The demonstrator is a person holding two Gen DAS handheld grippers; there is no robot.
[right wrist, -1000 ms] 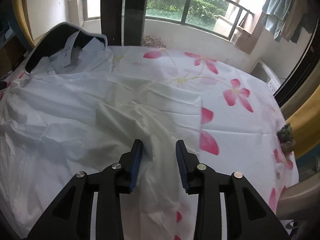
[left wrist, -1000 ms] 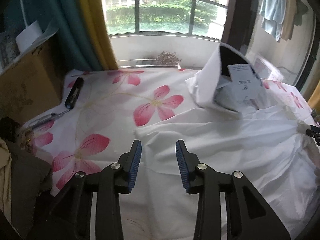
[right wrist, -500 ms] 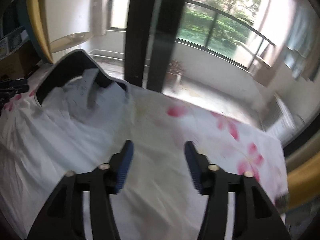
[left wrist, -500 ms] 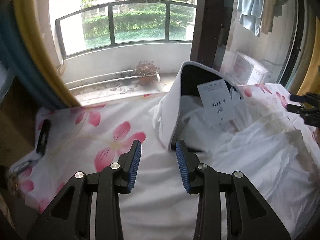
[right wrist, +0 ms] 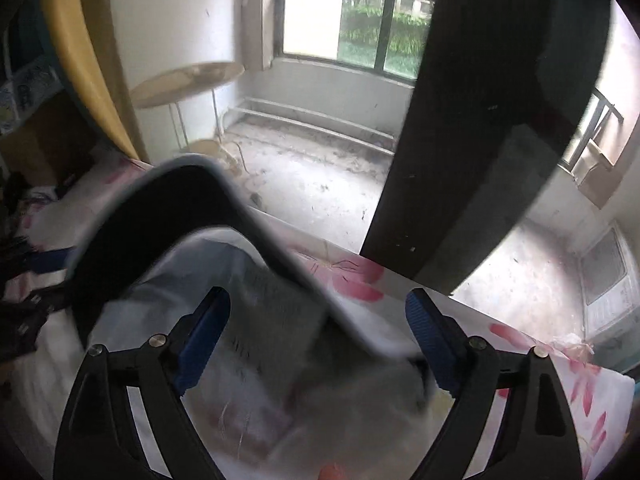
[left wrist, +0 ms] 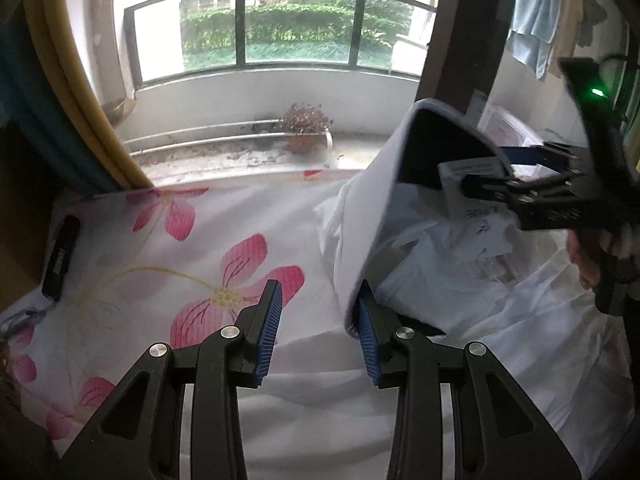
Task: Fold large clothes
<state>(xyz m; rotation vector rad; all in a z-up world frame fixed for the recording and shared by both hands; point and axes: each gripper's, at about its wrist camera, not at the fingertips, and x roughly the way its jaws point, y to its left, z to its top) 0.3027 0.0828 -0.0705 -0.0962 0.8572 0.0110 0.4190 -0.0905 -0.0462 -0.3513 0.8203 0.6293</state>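
A large white shirt (left wrist: pixel 460 312) lies spread on a flowered sheet (left wrist: pixel 180 248). Its stiff collar (left wrist: pixel 372 208) stands upright, dark inside, with paper tags (left wrist: pixel 476 208) in it. My left gripper (left wrist: pixel 318 326) is open at the collar's left end, and the collar edge lies against its right finger. My right gripper (right wrist: pixel 318 340) is wide open with the collar's other end (right wrist: pixel 304 276) between its fingers. The right gripper also shows in the left wrist view (left wrist: pixel 508 184), at the collar's far side.
A black lint roller (left wrist: pixel 60 256) lies at the sheet's left edge beside a cardboard box (left wrist: pixel 20 216). Beyond the bed are a dark door frame (right wrist: pixel 472 120), a balcony with a potted plant (left wrist: pixel 306 128) and a round table (right wrist: pixel 188 84).
Both grippers moved up from the shirt's body to the collar, one at each end. The right gripper opened wider and now straddles the collar.
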